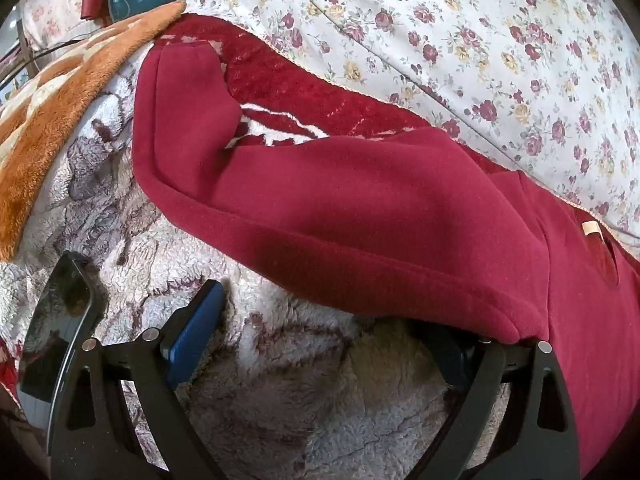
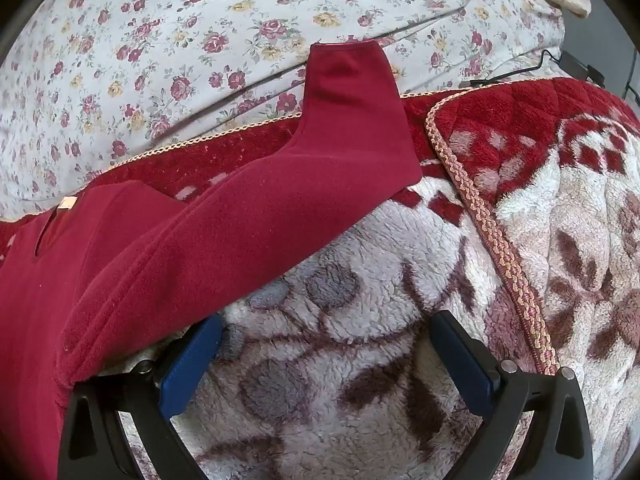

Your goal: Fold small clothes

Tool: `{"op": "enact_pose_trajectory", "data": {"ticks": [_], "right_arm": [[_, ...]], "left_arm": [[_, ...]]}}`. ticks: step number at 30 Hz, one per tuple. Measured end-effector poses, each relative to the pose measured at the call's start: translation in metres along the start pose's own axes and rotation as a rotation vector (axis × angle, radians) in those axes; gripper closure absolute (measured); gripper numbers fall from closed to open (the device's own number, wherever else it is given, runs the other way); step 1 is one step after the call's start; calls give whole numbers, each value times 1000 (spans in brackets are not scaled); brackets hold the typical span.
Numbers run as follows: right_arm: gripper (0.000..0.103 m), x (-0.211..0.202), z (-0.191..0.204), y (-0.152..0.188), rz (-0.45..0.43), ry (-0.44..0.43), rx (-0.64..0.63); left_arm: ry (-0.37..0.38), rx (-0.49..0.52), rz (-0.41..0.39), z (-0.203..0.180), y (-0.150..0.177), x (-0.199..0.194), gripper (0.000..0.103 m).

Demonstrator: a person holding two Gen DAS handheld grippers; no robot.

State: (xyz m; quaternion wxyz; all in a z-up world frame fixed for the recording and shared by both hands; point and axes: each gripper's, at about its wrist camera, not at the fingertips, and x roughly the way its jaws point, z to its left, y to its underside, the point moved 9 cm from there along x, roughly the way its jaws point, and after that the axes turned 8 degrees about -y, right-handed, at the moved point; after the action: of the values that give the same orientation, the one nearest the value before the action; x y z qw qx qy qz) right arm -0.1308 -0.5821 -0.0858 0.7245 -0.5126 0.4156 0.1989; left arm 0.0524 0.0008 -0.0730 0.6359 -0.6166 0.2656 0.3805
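Dark red fleece long-sleeved top [image 1: 360, 208], spread sleeves-out on the plush floral bed blanket [image 2: 360, 360]; soft, light, limp, best taken at the cuffs; left gripper [image 1: 320, 344] and right gripper [image 2: 328, 360] both wide open, empty.

Red garment [image 2: 224, 216] across fleece blanket [image 2: 320, 360]

both the left gripper [image 1: 328, 320] and right gripper [image 2: 328, 356] tilt downward, jaws spread wide.
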Motion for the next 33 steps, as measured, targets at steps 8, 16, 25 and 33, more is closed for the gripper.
{"op": "enact_pose_trajectory", "data": {"ticks": [8,16,25,33], "right_arm": [[0,0,0,0,0,0,0],[0,0,0,0,0,0,0],[0,0,0,0,0,0,0],[0,-9,2,4,11,4,-19]], "left_arm": [[7,-5,0,0,0,0,9],[5,-12,14,0,1,-2,9],[38,21,71,-1,15,-22,9],[77,9,8,-9,28,-73,9]]}}
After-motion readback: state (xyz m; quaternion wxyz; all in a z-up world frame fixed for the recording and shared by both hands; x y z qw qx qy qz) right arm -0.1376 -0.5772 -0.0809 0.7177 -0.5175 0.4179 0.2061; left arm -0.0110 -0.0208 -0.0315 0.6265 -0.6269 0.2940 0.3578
